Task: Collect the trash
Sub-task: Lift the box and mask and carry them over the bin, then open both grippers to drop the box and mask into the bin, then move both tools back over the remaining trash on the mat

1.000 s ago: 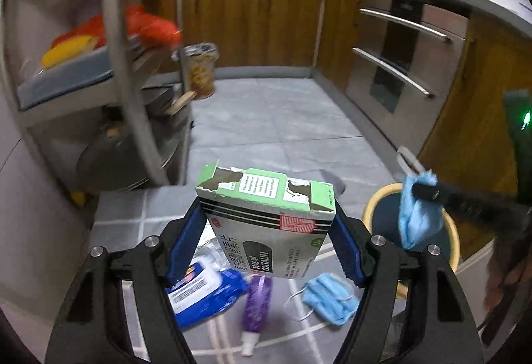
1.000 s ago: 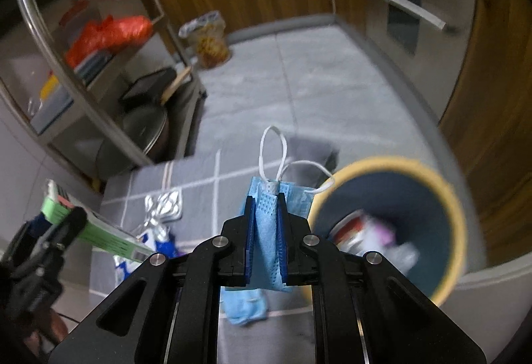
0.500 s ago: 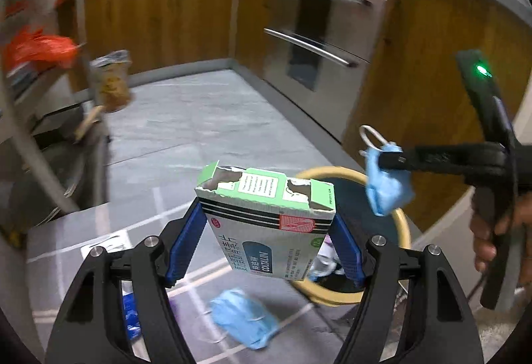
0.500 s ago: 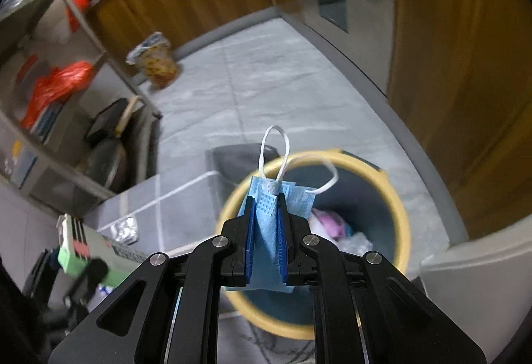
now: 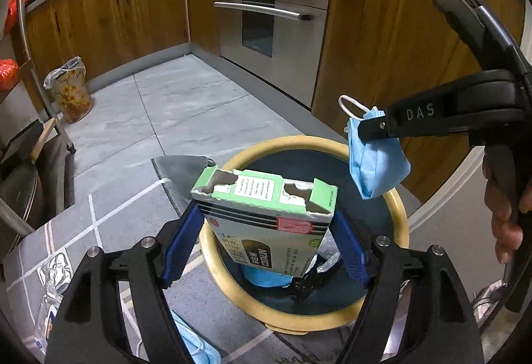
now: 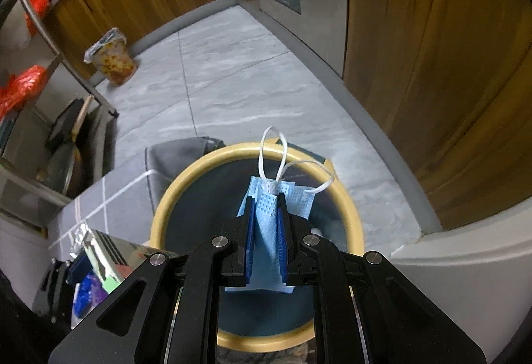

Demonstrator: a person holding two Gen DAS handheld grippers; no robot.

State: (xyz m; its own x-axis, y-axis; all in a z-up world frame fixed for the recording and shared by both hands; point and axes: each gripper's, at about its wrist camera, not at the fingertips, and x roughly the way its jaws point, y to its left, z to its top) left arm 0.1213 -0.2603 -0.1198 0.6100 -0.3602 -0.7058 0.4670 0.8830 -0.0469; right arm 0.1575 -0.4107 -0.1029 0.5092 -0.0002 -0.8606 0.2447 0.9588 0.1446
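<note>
My left gripper [image 5: 264, 251] is shut on a green and white carton [image 5: 266, 217] and holds it above the near side of a round bin with a yellow rim [image 5: 397, 214]. My right gripper [image 6: 265, 224] is shut on a folded blue face mask [image 6: 266, 231] and holds it over the bin [image 6: 159, 214]. The mask [image 5: 375, 164] also shows at the right in the left wrist view, above the bin's far right rim. Trash, including something blue, lies inside the bin. The carton [image 6: 103, 257] shows at lower left in the right wrist view.
Another blue mask [image 5: 196, 344], a foil wrapper [image 5: 55, 267] and a plastic packet lie on the grey mat at lower left. A lined floral bin [image 5: 68, 94] stands by the wooden cabinets. A metal shelf rack [image 6: 50, 118] with pans is at left. An oven and a wooden panel [image 6: 432, 64] are at right.
Both grippers have swung right toward the yellow-rimmed bin. The carton and the mask now hang over its opening instead of over the mat. Both grips are unchanged.
</note>
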